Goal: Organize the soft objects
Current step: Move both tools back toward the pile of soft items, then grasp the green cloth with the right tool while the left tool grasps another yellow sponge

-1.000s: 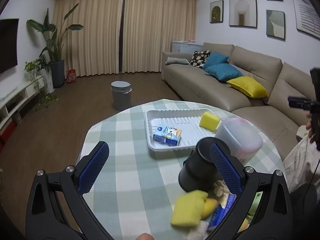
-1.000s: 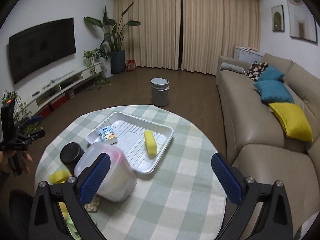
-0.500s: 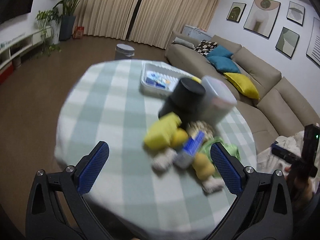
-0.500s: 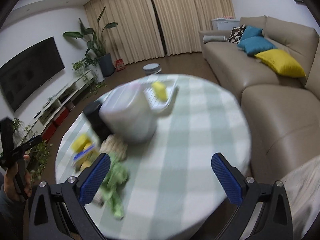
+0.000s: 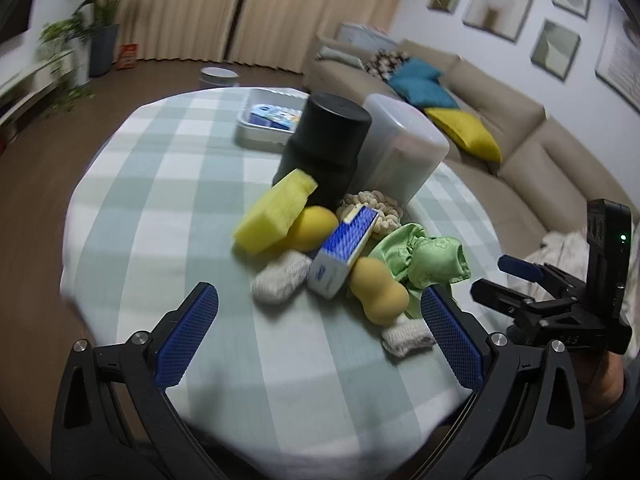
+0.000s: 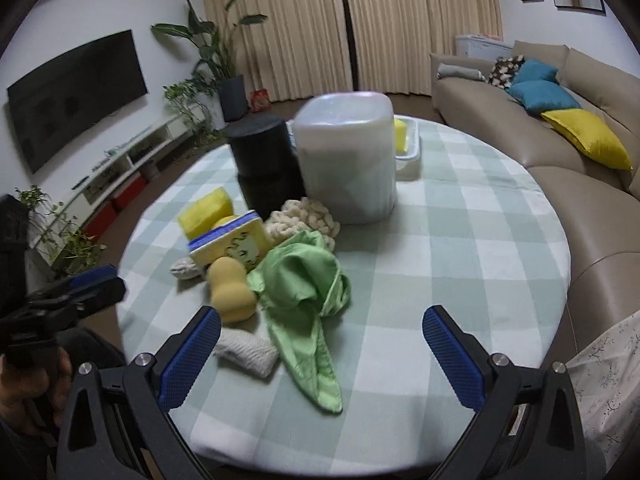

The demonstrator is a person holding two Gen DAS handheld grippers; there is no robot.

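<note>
Jaws spread on left gripper (image 5: 319,322) and right gripper (image 6: 321,344); green cloth (image 6: 306,300) lies lengthwise toward right gripper.

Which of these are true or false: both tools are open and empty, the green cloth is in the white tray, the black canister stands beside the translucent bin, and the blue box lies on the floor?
1. Both the left tool and the right tool are open and hold nothing. True.
2. The green cloth lies in the white tray. False: it lies on the table, in the pile.
3. The black canister stands beside the translucent bin. True.
4. The blue box lies on the floor. False: it rests in the pile on the table.
</note>
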